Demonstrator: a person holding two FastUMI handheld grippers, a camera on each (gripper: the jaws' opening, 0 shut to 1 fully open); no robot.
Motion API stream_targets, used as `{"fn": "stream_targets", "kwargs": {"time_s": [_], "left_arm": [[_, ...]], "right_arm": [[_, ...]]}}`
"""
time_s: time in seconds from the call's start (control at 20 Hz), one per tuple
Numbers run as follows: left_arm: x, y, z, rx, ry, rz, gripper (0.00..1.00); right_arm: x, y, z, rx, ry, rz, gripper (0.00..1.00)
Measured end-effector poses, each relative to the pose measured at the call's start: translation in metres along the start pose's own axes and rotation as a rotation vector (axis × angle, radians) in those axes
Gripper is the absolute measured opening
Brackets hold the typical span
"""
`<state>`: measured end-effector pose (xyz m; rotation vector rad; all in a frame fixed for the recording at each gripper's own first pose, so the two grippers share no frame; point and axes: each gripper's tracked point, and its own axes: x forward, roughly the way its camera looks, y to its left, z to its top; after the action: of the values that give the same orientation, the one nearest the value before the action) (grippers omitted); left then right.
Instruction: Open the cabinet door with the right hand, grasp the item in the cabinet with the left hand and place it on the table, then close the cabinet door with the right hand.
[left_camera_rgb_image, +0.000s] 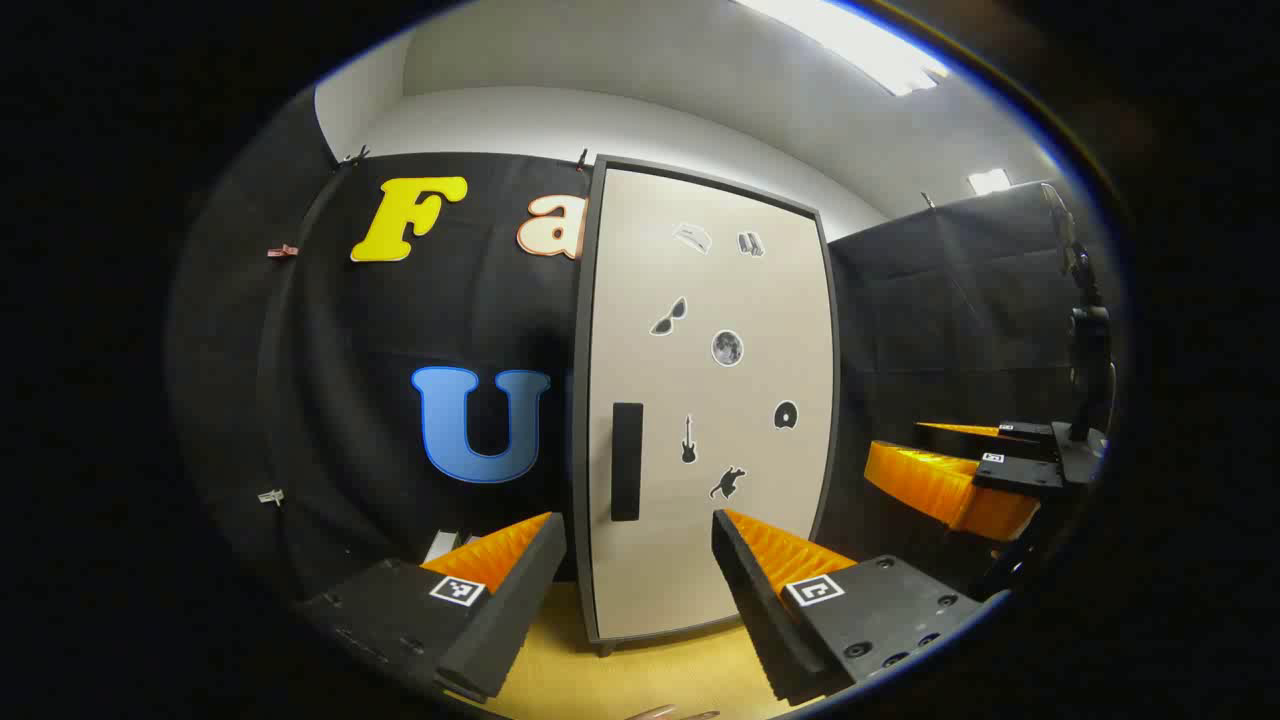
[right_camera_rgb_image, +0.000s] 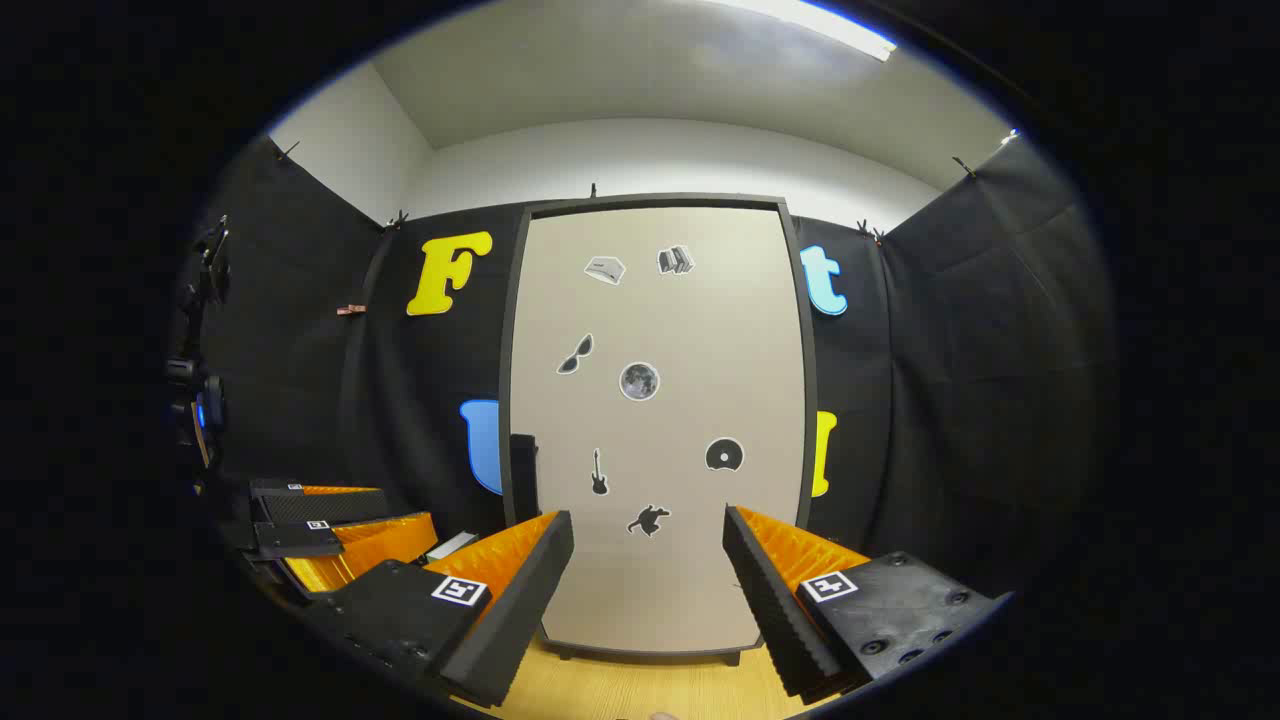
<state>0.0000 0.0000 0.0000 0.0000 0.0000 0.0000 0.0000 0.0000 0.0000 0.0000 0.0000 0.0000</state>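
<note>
1. Right gripper view: cabinet (right_camera_rgb_image: 655, 420) stands upright on the table (right_camera_rgb_image: 640, 690), facing the camera. Its door (right_camera_rgb_image: 690, 330) is flush in its dark frame, so closed. Small stickers are scattered over the door face.
2. Step in hand, by my judgement: the very start. The door is not yet opened and nothing is grasped.
3. Item to fetch: presumably behind the closed door; cannot be seen, so its kind and position are unknown.
4. Right gripper (right_camera_rgb_image: 648, 565): fingers wide apart, empty, aimed at the lower door, apart from it.
5. Left gripper (left_camera_rgb_image: 638, 565): fingers wide apart, empty, pointing at the cabinet's lower front; also seen at lower left of the right gripper view, well off to the side.
6. Handle (left_camera_rgb_image: 627, 461): dark vertical bar near the door's left edge. Next move likely calls for the right gripper to shift toward that edge, close on the bar, then pull along the door's arc.
7. Surface: pale yellow wood-grain tabletop. Room: black cloth walls, white ceiling with strip light (right_camera_rgb_image: 820, 20).
8. Camera stand (left_camera_rgb_image: 1085, 330) beside the far gripper.
</note>
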Motion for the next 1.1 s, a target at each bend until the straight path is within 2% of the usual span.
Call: {"fn": "stream_targets", "kwargs": {"time_s": [0.6, 1.1], "left_arm": [[0.010, 0.010, -0.007, -0.010, 0.008, -0.012, 0.95], [0.010, 0.015, 0.001, 0.058, -0.026, -0.019, 0.95]], "right_arm": [[0.011, 0.010, -0.008, -0.022, 0.017, 0.014, 0.98], [0.018, 0.020, -0.010, -0.020, 0.018, 0.021, 0.98]]}}
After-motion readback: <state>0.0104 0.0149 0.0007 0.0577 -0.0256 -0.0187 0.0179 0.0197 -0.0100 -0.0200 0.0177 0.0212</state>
